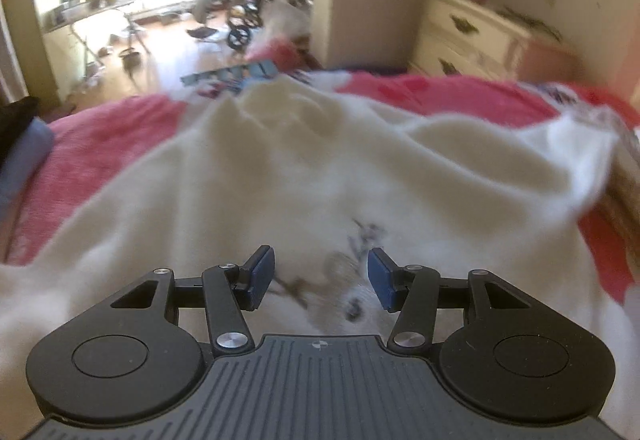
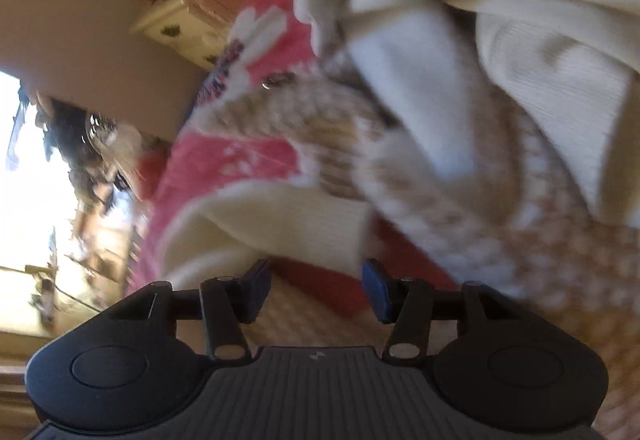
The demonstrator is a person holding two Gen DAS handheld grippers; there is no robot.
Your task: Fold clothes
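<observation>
Left claw [image 1: 321, 278] is spread, empty, over the cream sweater [image 1: 280, 168] lying ahead on the red bed [image 1: 100, 136]. Right claw [image 2: 316, 290] is spread too, a sweater cuff [image 2: 320, 232] just ahead.

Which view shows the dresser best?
The left wrist view: the dresser stands upright against the wall beyond the bed, with two drawer fronts and their dark handles visible, though blurred. The right wrist view shows the dresser only as a tilted, smaller corner, with its handles reduced to smudges.

Pink bedspread [image 1: 120, 144] w/ cream dresser [image 1: 468, 36] beyond, wheelchair [image 1: 256, 0] & folding table [image 1: 92, 10] in bright rm.
</observation>
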